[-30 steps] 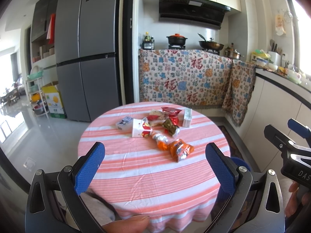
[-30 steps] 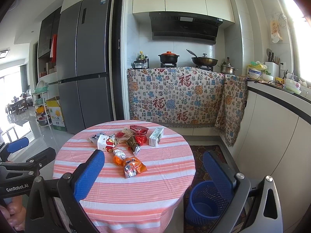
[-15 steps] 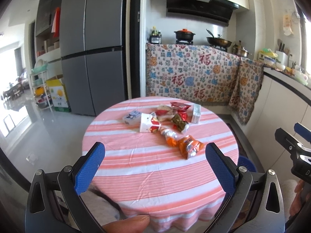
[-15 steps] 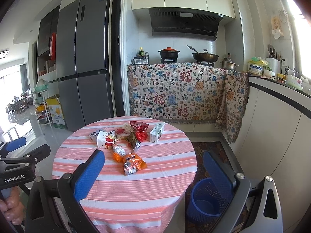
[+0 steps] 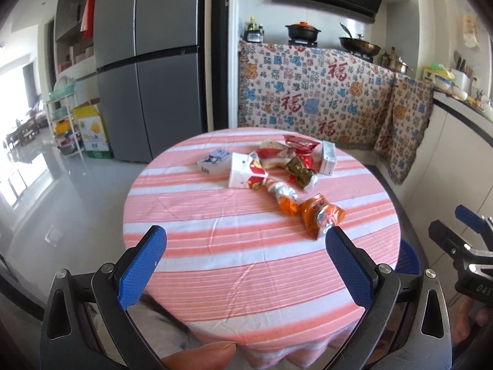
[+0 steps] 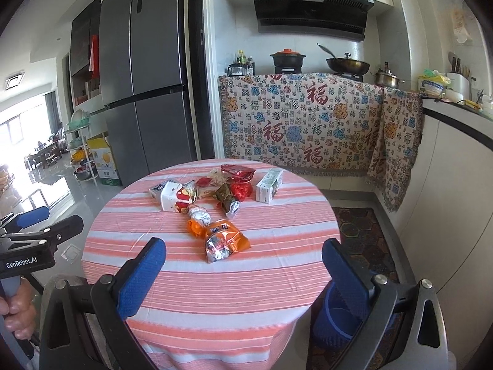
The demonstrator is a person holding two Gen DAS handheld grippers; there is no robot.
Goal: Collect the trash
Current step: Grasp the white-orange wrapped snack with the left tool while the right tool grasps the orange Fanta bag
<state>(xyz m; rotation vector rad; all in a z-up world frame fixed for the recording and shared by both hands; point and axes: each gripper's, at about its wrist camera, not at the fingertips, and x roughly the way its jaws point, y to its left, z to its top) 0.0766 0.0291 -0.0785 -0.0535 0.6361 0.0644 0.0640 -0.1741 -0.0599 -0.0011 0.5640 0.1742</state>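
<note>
Both grippers have drawn closer to the round table (image 5: 215, 265) over the last second, and the litter now fills more of the middle of each view; I judge this to be the approach, with nothing collected yet. The left gripper (image 5: 246, 243) hangs over the near edge with its blue fingers spread wide and nothing between them; the right gripper (image 6: 243, 256) is likewise released and empty, its fingers framing the nearest wrapper.

The trash lies in a loose heap at upper centre of the table: a crinkled orange foil packet (image 6: 223, 239) nearest, a twisted silver-and-orange wrapper (image 6: 198, 215) just behind it, a white and red carton (image 6: 172, 199) on its side to the left, a small green and white box (image 6: 269, 185) upright to the right, and glossy red wrappers (image 6: 238, 174) at the back; the foil looks light and springy, likely to slip or crackle under a pinch. The tablecloth is soft, pink-and-white striped and faintly creased. A blue plastic basket (image 6: 331, 320) stands on the floor at lower right, partly hidden behind the right finger; it is the likely bin.
</note>
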